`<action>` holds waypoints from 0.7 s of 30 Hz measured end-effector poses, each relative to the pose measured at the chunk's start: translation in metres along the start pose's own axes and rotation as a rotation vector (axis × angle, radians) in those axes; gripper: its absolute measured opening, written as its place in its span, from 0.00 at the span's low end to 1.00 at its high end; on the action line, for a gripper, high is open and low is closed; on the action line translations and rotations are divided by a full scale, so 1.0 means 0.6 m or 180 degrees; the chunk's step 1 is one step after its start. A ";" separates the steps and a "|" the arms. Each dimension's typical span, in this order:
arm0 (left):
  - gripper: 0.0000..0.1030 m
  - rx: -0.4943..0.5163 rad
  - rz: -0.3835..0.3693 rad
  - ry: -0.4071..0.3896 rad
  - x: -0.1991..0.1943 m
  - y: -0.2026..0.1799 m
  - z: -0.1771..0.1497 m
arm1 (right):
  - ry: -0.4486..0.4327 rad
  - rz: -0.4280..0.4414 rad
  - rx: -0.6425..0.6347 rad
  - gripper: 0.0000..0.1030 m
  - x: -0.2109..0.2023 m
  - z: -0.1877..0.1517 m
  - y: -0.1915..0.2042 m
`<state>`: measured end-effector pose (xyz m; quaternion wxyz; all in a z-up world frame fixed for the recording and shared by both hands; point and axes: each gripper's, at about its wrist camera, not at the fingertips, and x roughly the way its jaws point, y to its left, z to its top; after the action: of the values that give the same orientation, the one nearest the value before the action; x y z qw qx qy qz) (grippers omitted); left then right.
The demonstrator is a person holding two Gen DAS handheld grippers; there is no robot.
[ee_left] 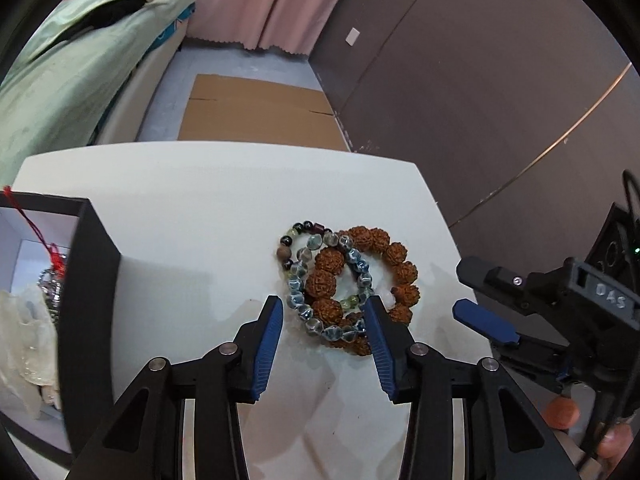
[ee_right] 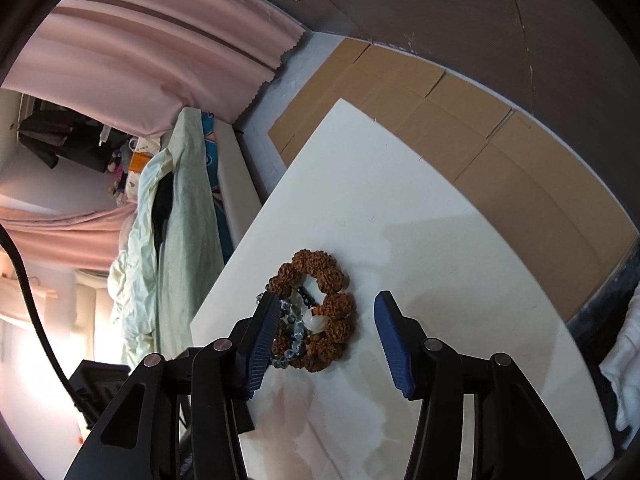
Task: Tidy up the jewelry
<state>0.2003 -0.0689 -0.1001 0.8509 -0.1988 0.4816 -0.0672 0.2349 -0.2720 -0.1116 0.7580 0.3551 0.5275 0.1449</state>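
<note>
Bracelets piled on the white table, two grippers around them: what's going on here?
A person holding a gripper in each hand is sorting jewelry. A brown knobbly-seed bracelet, a blue-grey glass-bead bracelet and a mixed dark-stone bracelet lie overlapping on the white table. The left gripper is open, fingers on either side of the pile's near edge. The right gripper is open too, aimed at the pile. Nothing is gripped yet. An open black box stands at the left.
</note>
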 end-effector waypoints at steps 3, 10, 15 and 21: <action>0.43 -0.0049 -0.0015 0.0030 0.011 0.004 -0.003 | 0.0001 0.0000 -0.0015 0.50 -0.001 -0.003 0.002; 0.43 -0.0194 -0.0082 -0.0004 0.016 0.018 -0.003 | 0.0008 -0.0049 -0.0002 0.50 -0.001 -0.004 -0.001; 0.22 -0.0273 -0.0223 -0.0052 0.015 0.025 -0.007 | 0.0003 -0.0067 -0.0029 0.50 -0.002 -0.005 0.001; 0.19 -0.0202 -0.0196 -0.0171 0.000 0.016 -0.006 | 0.0023 -0.0156 -0.0145 0.39 0.007 -0.001 0.010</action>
<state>0.1965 -0.0608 -0.1055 0.8544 -0.2421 0.4541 -0.0727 0.2372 -0.2648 -0.1105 0.7673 0.3242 0.5354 0.1396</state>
